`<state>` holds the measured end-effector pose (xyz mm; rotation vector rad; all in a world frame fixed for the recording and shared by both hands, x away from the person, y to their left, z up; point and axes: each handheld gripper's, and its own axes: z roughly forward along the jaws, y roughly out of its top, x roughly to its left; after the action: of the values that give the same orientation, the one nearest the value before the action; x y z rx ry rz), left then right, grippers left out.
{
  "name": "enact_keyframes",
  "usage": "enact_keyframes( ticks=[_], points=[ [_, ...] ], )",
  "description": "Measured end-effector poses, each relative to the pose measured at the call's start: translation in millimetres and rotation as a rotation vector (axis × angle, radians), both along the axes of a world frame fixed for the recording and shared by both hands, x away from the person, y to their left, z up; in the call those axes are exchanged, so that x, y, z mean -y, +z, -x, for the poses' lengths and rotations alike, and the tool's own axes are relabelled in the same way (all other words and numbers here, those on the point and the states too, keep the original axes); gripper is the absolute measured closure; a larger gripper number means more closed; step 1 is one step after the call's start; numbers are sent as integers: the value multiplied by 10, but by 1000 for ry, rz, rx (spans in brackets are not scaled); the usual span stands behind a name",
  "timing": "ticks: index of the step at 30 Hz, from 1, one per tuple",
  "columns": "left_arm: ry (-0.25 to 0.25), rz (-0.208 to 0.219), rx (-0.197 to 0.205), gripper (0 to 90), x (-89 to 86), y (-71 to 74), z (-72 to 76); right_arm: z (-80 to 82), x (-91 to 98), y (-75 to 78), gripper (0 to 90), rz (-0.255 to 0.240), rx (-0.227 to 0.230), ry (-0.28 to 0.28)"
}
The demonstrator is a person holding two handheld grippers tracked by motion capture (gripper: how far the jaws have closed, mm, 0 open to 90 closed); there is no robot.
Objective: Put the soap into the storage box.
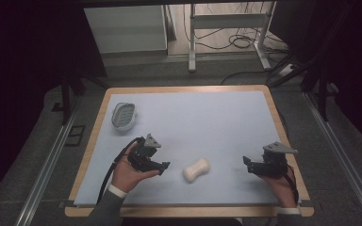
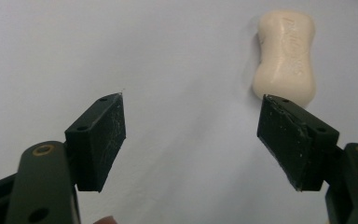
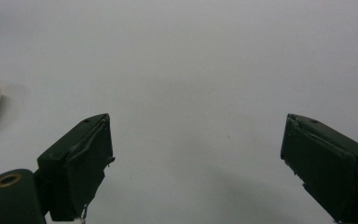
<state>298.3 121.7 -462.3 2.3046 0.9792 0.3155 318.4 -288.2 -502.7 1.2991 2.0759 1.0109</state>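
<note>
1. Lying flat on the mat (image 1: 226, 122), the soap (image 1: 196, 169) rests between both grippers, just beyond the left gripper (image 1: 162, 165), whose jaws are spread, I think to take it.
2. Right gripper (image 1: 246, 163) is spread too, empty, farther away.
3. Soap dish (image 1: 124, 116) waits far behind the left gripper; nothing blocks.

Pale blue table (image 1: 226, 117): soap bar (image 1: 196, 169), soap dish (image 1: 123, 116).

Open mat between left claw (image 1: 164, 165) and soap (image 1: 196, 169) — soap dish (image 1: 123, 116) well apart.
</note>
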Motion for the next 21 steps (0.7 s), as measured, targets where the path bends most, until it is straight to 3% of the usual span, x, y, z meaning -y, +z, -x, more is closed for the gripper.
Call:
enact_keyframes(
  ticks=[21],
  points=[
    [-105, 4, -43, 238, 472, -126, -27, -5, 16, -6, 88, 4, -1, -3]
  ],
)
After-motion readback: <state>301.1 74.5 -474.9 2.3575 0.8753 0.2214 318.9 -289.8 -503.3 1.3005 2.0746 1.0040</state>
